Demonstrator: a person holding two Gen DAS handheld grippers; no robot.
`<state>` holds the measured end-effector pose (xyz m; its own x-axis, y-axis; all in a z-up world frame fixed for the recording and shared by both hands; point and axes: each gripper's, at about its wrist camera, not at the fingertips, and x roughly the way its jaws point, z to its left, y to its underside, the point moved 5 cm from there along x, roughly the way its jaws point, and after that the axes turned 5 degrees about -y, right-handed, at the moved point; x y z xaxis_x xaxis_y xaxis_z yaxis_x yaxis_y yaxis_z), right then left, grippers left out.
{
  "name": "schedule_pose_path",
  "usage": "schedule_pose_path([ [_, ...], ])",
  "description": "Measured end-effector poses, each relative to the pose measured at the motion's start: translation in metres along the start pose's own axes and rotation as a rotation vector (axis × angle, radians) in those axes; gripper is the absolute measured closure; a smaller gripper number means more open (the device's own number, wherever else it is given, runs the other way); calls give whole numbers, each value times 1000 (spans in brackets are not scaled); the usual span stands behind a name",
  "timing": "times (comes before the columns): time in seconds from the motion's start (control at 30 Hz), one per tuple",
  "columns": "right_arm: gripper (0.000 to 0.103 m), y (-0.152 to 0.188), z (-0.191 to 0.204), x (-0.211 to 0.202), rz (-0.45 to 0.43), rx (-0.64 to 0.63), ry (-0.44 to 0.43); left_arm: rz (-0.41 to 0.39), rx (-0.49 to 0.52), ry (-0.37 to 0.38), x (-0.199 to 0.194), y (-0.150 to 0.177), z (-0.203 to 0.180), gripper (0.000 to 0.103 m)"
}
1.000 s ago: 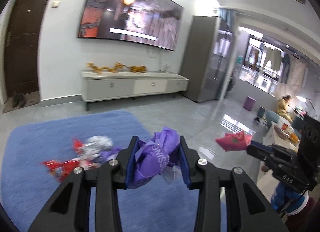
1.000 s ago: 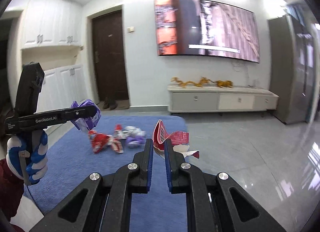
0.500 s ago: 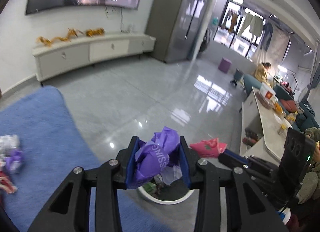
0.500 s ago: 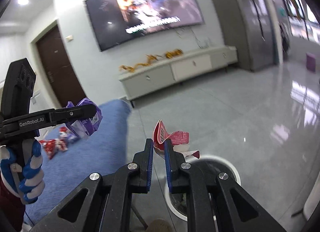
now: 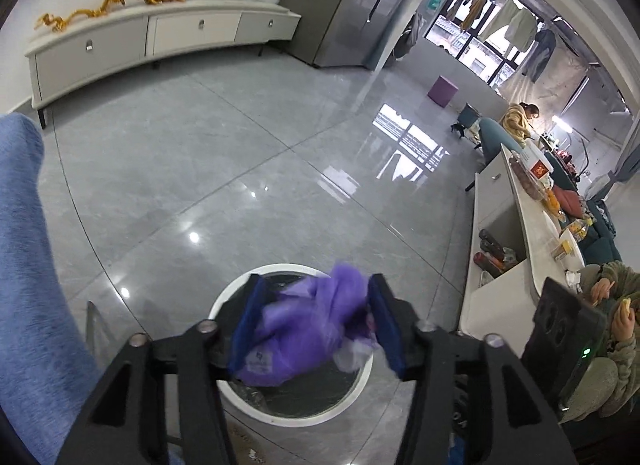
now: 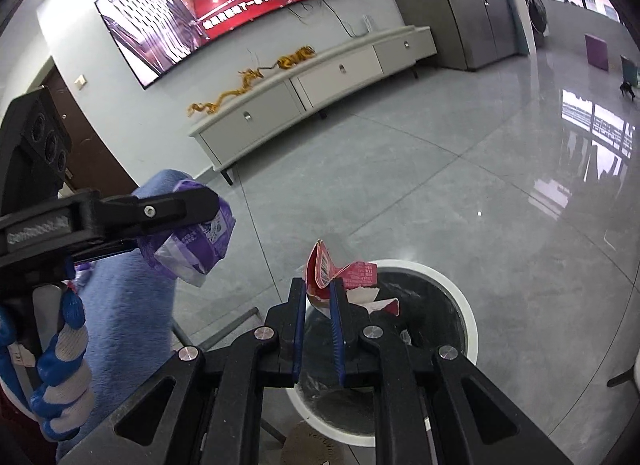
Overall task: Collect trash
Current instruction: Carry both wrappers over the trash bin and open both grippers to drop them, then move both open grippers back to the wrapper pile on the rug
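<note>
floor (image 5: pixel 248 169): glossy grey tile | TV console (image 6: pixel 312 101): white | rug (image 5: pixel 24 265): blue

A crumpled purple plastic wrapper (image 5: pixel 308 329) shows pale lilac patches. The round bin (image 6: pixel 460 305) has a white rim and a black liner. A torn red-and-white paper wrapper (image 6: pixel 340 273) bears a barcode. The fingers (image 6: pixel 298 329) carry blue pads.

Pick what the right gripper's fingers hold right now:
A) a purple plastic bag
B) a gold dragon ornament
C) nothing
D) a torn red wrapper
D: in the right wrist view the right gripper pinches a torn red wrapper above the white-rimmed trash bin; the purple plastic bag sits in the left gripper.
</note>
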<state>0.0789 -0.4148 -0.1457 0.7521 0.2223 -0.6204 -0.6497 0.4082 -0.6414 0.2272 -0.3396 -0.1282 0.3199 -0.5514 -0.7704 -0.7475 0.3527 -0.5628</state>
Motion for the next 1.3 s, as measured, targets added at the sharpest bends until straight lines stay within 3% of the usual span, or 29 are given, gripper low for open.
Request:
schedule_pose_path([
  [0.3,78,9,-21,11,38,68,34,33,-15,26,14,6,-2,43],
  [0.47,67,6,-17,0,21,76,46,5,-1,-6,-1,8,-3,43],
  [0.6,64,1,-6,-11,-5,71,50,-50,15,-54,-26,8,-4,42],
  [0.77,61,-8,27,-32,-49,33,40,-149,-1,-106,-73,7,2,34],
  [1.07,56,-24,114,-80,-145,-86,-23,-347,-15,-197,-191,15,27,33],
  [1.3,53,-27,191,-114,-213,-198,-98,-521,-56,-311,-302,39,63,33],
])
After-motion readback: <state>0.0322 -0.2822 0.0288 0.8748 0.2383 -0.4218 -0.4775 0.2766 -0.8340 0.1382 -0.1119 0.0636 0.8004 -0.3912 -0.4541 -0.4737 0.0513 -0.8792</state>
